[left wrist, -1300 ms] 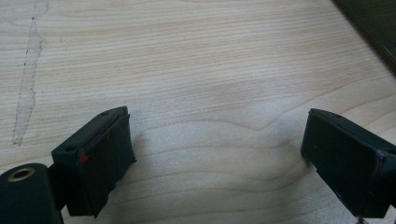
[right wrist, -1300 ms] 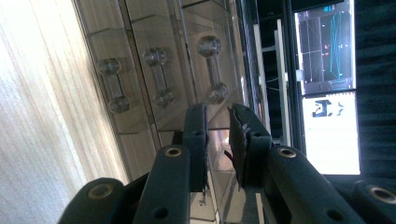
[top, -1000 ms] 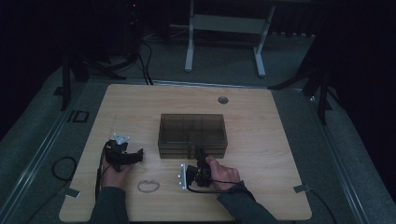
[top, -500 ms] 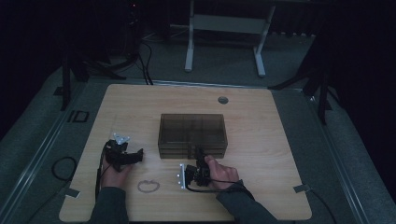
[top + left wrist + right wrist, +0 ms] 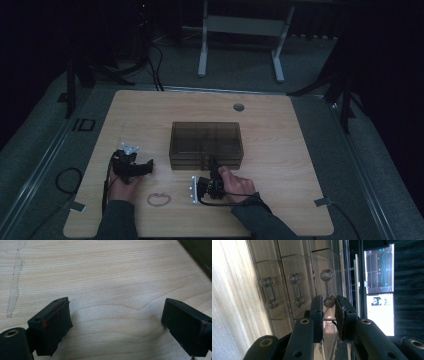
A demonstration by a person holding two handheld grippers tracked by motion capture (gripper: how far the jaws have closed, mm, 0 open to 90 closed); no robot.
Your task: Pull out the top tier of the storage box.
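Right hand-held gripper (image 5: 329, 305) clamps a clear drawer handle (image 5: 327, 287) on the smoky drawer box (image 5: 206, 145) at mid-bench; the left hand-held gripper (image 5: 142, 169) rests open on the pale wood bench (image 5: 300, 150). Grey carpet and a dark room surround it.

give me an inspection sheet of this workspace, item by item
surface: pale wooden table, grommet hole near far edge
job's things: smoky clear drawer box mid-table; three clear handles, right gripper shut on the top drawer handle
clutter: small ring-shaped loop near front edge; streak mark on the wood
grippers: left gripper open, over bare wood
cables: black cable loops off the table's left side
surroundings: dark room, white stand behind table, lit screens
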